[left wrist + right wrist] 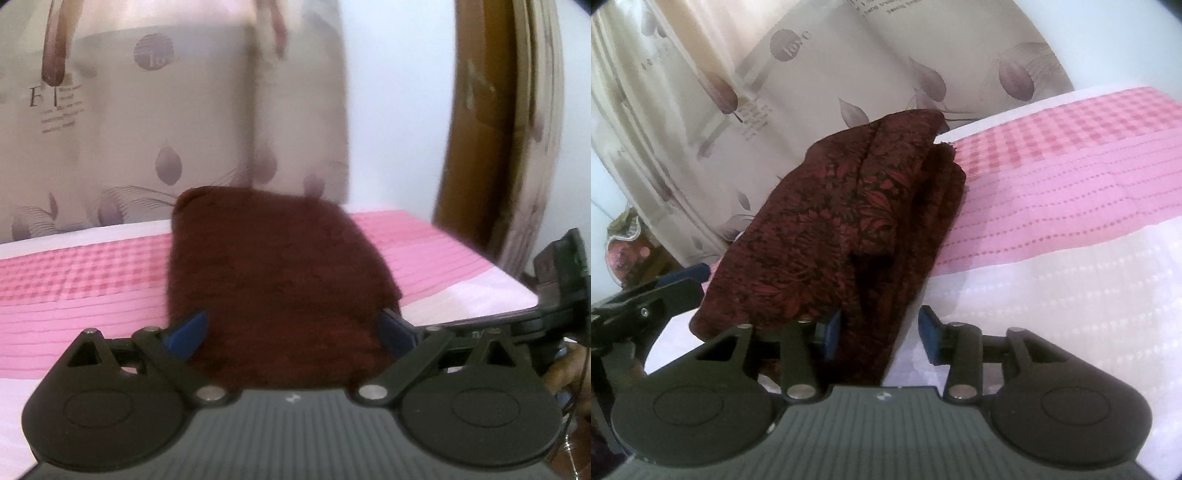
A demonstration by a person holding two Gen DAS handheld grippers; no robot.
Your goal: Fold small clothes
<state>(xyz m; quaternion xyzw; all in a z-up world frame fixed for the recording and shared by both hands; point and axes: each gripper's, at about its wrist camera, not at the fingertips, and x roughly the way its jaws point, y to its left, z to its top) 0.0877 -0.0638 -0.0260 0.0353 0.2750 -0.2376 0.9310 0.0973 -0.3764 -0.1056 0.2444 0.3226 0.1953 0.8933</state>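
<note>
The dark red leaf-patterned folded cloth [849,221] lies on the pink checked bed cover [1071,177], by the far curtain. The right gripper [879,338] stands open around its near edge; the left gripper [291,332] is spread wide, holding nothing. Best to draw both straight back, without snagging the layers.

The left wrist view is blurry, so the pattern on the dark red cloth [273,280] cannot be seen. Its near end is hidden behind the left hand-held gripper [291,332].
</note>
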